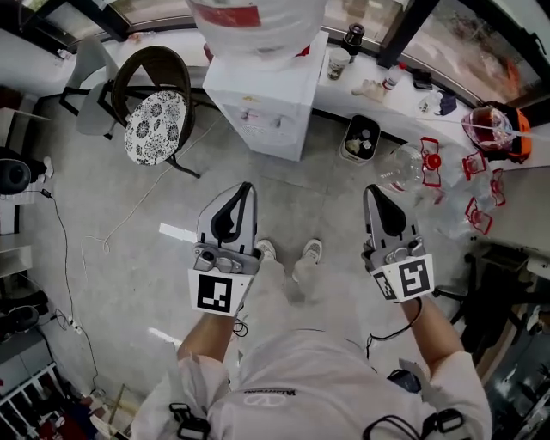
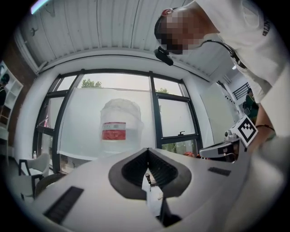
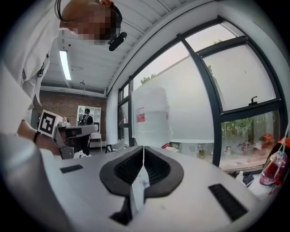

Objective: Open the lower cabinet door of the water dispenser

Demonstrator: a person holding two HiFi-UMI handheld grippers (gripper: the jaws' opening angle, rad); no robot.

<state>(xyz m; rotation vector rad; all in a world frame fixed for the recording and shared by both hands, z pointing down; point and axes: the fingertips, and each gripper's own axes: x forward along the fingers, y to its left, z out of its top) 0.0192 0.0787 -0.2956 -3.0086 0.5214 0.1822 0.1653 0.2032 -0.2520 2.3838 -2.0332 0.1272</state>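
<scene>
Head view: white water dispenser (image 1: 268,90) stands against the window wall at top centre, with an inverted water bottle (image 1: 258,21) on top. Its front face is steeply foreshortened. The lower cabinet door (image 1: 273,144) is a narrow strip below the two taps and shows no gap.

Just right of the dispenser, a dark bin (image 1: 361,137) holds bottles and sits under the counter (image 1: 400,110). To the left is a chair (image 1: 155,127) with a patterned cushion.

Left tool (image 1: 247,187) and right tool (image 1: 369,191) both hover over the grey floor (image 1: 326,206), well apart from the dispenser and pointing toward it, with the person's shoes (image 1: 266,249) between them.

Gripper views — each tool's jaws are pressed together, pads meeting, with nothing between them.
</scene>
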